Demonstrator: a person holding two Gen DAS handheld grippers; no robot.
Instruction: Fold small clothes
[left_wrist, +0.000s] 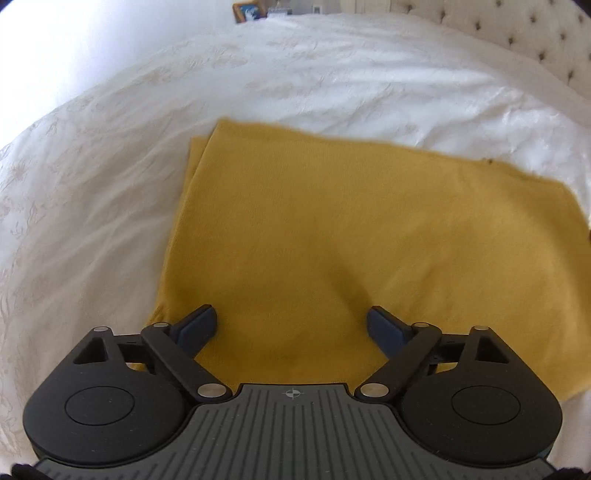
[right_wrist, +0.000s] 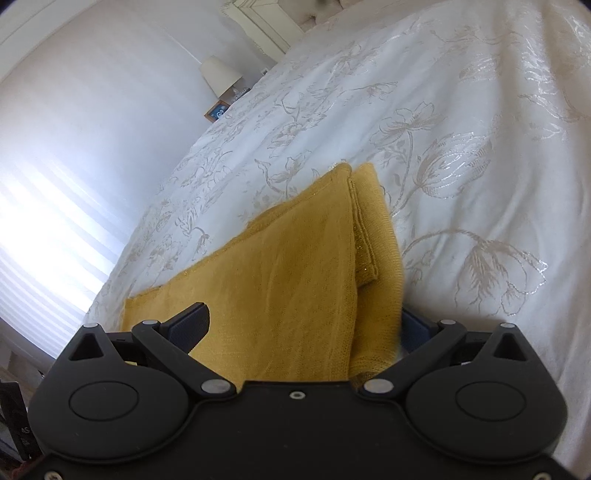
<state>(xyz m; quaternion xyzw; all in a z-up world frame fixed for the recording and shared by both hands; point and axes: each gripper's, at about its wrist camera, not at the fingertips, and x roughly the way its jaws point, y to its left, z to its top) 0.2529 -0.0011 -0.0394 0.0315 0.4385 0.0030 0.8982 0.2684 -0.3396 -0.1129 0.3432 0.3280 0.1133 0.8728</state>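
Both tools spread above yellow garment

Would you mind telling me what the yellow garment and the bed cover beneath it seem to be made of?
Yellow garment: likely a fine matte knit, with visible ribbing, a fuzzy edge and faint glittery threads. Bed cover: white woven fabric, possibly satin jacquard, given its shiny floral pattern.

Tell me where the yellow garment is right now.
The yellow garment lies folded on the white bedspread, directly under both open grippers, left gripper and right gripper.
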